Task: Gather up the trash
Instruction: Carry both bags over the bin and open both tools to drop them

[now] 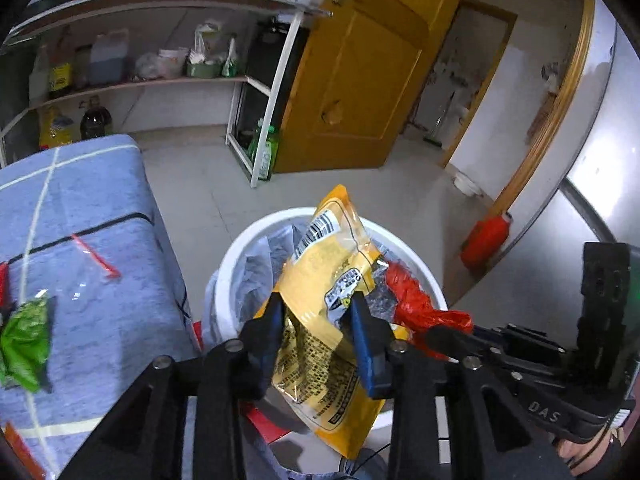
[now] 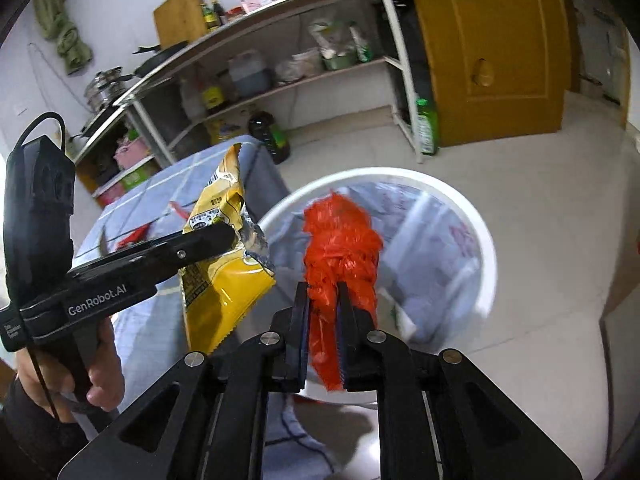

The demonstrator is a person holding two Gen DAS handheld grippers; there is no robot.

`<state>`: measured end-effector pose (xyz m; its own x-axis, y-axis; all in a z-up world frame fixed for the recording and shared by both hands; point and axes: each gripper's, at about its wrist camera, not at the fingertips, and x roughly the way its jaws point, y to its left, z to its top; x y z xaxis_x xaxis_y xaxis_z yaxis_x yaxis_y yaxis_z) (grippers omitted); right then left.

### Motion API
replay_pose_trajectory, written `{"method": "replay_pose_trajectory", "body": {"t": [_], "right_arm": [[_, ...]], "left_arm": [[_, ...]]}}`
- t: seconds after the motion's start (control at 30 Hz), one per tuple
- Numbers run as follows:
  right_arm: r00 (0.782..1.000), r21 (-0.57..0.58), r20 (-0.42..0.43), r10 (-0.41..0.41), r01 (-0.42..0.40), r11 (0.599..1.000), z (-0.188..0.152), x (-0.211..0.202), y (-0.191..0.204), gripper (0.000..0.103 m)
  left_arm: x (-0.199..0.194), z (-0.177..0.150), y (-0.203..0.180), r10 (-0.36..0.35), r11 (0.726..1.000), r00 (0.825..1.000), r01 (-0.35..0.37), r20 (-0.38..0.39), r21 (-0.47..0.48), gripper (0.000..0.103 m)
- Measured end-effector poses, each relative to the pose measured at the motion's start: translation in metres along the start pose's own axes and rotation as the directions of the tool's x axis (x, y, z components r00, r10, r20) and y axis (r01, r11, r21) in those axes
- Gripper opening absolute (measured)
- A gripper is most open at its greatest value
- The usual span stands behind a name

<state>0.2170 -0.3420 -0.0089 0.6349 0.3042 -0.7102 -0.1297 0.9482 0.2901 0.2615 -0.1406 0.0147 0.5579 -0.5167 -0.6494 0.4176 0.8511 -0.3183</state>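
Observation:
My left gripper is shut on a yellow snack wrapper and holds it over the white trash bin, which is lined with a grey bag. My right gripper is shut on a crumpled red plastic bag and holds it over the same bin. In the right wrist view the left gripper with the yellow wrapper is to the left. In the left wrist view the red bag sits right of the wrapper.
A table with a blue cloth stands left of the bin, with a green wrapper and a clear bag with a red strip on it. Shelves and a yellow door stand behind.

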Motion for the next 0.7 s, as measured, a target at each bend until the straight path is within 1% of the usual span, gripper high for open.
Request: {"method": "replay_pose_trajectory", "body": {"t": [0.1, 0.17, 0.2, 0.23, 0.27, 0.33, 0.47, 0.53, 0.7], "right_arm": [[1.000, 0.010, -0.012, -0.029, 0.029, 1.000, -0.002, 0.003, -0.008, 0.016], [0.999, 0.016, -0.009, -0.039, 0.039, 0.999, -0.003, 0.001, -0.011, 0.017], [0.999, 0.020, -0.002, -0.037, 0.037, 0.999, -0.003, -0.001, -0.012, 0.019], [0.999, 0.024, 0.005, -0.035, 0.035, 0.999, -0.002, -0.003, -0.013, 0.023], [0.999, 0.026, 0.012, -0.033, 0.032, 0.999, -0.002, -0.005, -0.013, 0.027], [0.999, 0.024, 0.031, -0.027, 0.027, 0.999, -0.002, -0.010, -0.012, 0.030], [0.998, 0.005, 0.064, -0.018, 0.018, 1.000, 0.000, -0.020, -0.004, 0.030], [0.997, -0.001, 0.080, -0.018, 0.018, 1.000, 0.001, -0.024, 0.000, 0.031], [0.996, -0.008, 0.093, -0.004, 0.005, 1.000, 0.003, -0.028, 0.005, 0.031]], "left_arm": [[0.014, -0.001, -0.003, -0.003, 1.000, 0.999, 0.003, -0.035, -0.004, 0.040], [0.020, -0.002, -0.003, -0.006, 1.000, 0.999, 0.005, -0.050, -0.007, 0.041], [0.021, -0.002, -0.002, -0.009, 1.000, 0.999, 0.008, -0.054, -0.012, 0.044], [0.021, -0.002, -0.002, -0.010, 1.000, 0.999, 0.009, -0.053, -0.017, 0.046], [0.020, -0.002, -0.001, -0.008, 1.000, 0.999, 0.007, -0.051, -0.020, 0.047], [0.015, -0.002, 0.000, -0.008, 1.000, 0.999, 0.007, -0.041, -0.023, 0.047], [-0.001, 0.001, 0.001, -0.014, 0.999, 1.000, 0.014, -0.001, -0.032, 0.050], [-0.007, 0.003, 0.002, -0.009, 1.000, 1.000, 0.010, 0.020, -0.028, 0.055], [-0.013, 0.004, 0.007, -0.005, 0.999, 1.000, 0.006, 0.026, -0.036, 0.058]]}}
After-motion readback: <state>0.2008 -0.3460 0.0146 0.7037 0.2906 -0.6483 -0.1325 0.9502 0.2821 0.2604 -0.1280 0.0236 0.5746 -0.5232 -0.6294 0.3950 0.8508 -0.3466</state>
